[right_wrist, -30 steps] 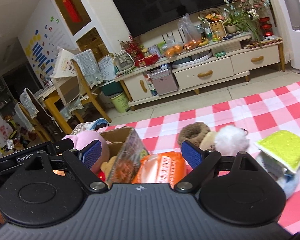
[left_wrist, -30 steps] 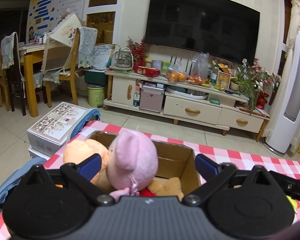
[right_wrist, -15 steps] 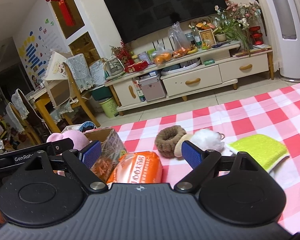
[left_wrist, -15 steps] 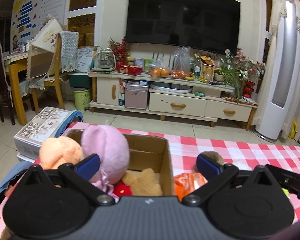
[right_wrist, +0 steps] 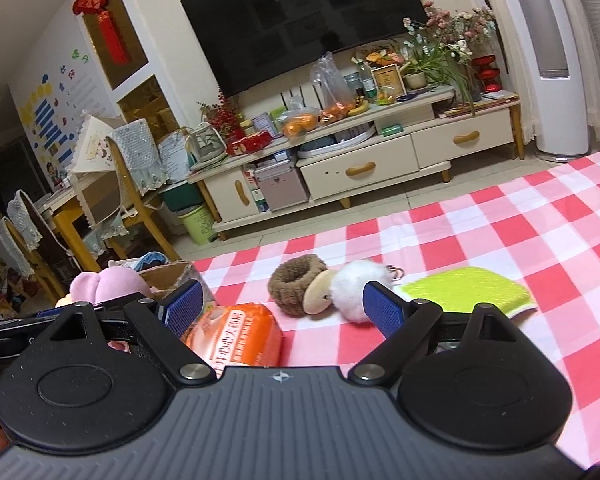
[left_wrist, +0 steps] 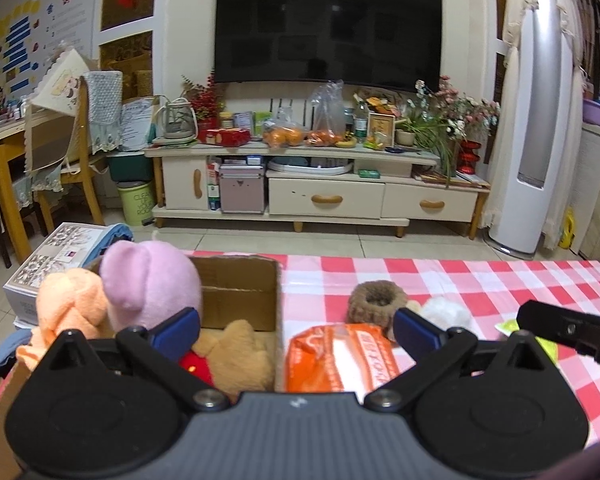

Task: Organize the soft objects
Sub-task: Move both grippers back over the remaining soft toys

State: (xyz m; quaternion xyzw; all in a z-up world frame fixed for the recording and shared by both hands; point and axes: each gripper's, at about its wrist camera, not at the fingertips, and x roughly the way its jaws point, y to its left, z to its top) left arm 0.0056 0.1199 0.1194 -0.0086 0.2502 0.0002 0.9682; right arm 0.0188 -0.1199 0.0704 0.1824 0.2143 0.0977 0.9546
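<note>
A cardboard box (left_wrist: 240, 280) at the table's left holds a pink plush (left_wrist: 148, 280), an orange plush (left_wrist: 70, 304) and a tan bear (left_wrist: 236, 356). An orange packet (left_wrist: 340, 356) lies right of the box; it also shows in the right wrist view (right_wrist: 236, 336). Behind it lie a brown fuzzy ring (right_wrist: 298, 284), a white pompom (right_wrist: 356, 292) and a green sponge (right_wrist: 466, 292). My left gripper (left_wrist: 296, 328) is open and empty, above the box edge and packet. My right gripper (right_wrist: 282, 310) is open and empty, above the packet.
The table has a red-and-white checked cloth (right_wrist: 500, 224). The box also shows at the left in the right wrist view (right_wrist: 168, 276). Beyond the table are a TV cabinet (left_wrist: 324, 196), a standing air conditioner (left_wrist: 536, 120) and a wooden chair (left_wrist: 76, 160).
The left gripper has swung right, from over the plush toys in the box to over the box edge and orange packet. The right gripper has drawn back and turned right; the ring and pompom sit more central.
</note>
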